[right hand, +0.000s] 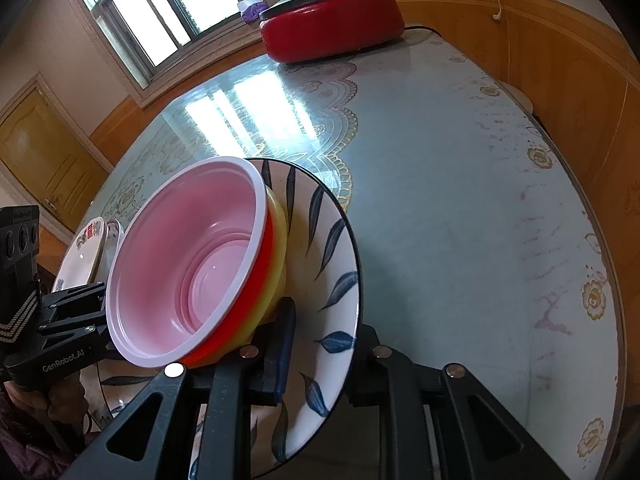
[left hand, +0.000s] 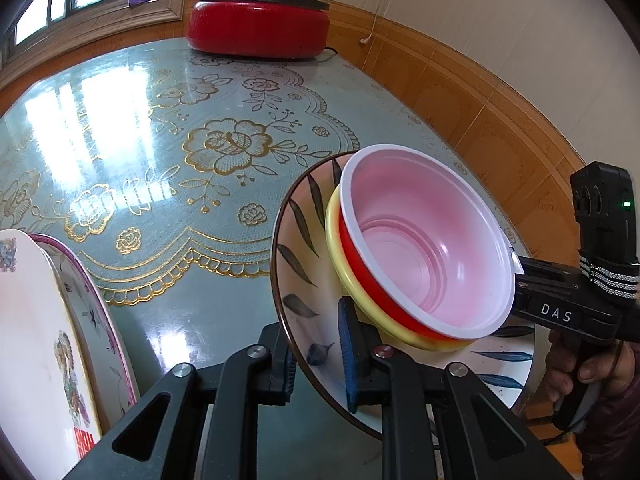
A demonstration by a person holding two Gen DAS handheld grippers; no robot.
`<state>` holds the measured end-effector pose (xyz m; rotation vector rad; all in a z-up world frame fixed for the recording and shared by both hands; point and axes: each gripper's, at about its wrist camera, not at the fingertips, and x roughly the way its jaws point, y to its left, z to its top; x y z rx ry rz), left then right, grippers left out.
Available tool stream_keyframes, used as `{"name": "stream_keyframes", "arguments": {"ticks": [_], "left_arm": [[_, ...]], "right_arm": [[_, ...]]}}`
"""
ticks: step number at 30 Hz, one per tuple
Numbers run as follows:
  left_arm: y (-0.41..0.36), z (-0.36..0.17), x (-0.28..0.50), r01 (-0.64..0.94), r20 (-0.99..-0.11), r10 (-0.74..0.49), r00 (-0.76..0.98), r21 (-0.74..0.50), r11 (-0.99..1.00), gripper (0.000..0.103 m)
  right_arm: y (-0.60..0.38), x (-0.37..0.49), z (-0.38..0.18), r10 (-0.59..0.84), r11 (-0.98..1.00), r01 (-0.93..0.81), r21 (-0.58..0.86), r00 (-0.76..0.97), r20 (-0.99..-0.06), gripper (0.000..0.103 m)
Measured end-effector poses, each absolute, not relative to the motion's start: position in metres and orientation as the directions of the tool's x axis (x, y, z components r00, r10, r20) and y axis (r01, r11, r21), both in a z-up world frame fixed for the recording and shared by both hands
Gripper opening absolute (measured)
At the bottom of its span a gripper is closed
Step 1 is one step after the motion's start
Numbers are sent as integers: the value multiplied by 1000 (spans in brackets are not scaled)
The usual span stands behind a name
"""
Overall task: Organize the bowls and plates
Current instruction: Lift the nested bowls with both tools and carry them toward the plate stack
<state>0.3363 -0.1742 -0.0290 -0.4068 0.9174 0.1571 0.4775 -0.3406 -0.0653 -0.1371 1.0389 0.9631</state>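
Observation:
A white plate with blue leaf pattern (left hand: 296, 248) carries a red bowl with a pink inside (left hand: 432, 240) nested in a yellow bowl (left hand: 340, 256). My left gripper (left hand: 320, 352) is shut on the plate's rim, one pad on each face. My right gripper (right hand: 320, 344) is shut on the opposite rim of the same plate (right hand: 332, 248); the red bowl (right hand: 192, 256) and yellow bowl (right hand: 278, 240) lean left in that view. The plate is held above the table. The right gripper's body (left hand: 568, 300) shows at the far side of the bowls.
Two flowered plates (left hand: 44, 340) stack at the left, also seen in the right wrist view (right hand: 86, 252). A red electric pot with a grey lid (left hand: 260, 20) stands at the table's far edge. The round table (left hand: 160, 140) has a green cloth with gold flowers.

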Motion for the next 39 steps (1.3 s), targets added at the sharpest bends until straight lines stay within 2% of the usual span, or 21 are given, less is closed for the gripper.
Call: {"name": "stream_keyframes", "arguments": {"ticks": [10,15,25,30,34,39], "left_arm": [[-173,-32,337,-290,-803,-55,593,-277,916,19],[-169,-33,339,-296,-805,-83,587,-309,904,19],[-175,-28,332,-314,-791,-31,611,-277,908,17],[-179,-28,334,-320,-804,-13,594,-251,914,17],[-174,-31,333,-320,-798,-42,601,-289,902,17],[-179,-30,332,-318,-798,-21,603,-264,911,17]], "right_arm": [[-353,483,-68,638,588,-707,392,109,-762,19],[-347,476,-68,632,575,-733,363,116,-766,16],[-342,472,-65,614,585,-749,311,158,-773,16],[-340,475,-65,607,548,-771,324,100,-789,19],[-344,471,-66,609,520,-792,321,80,-789,20],[-342,462,-64,595,542,-799,258,149,-789,19]]}}
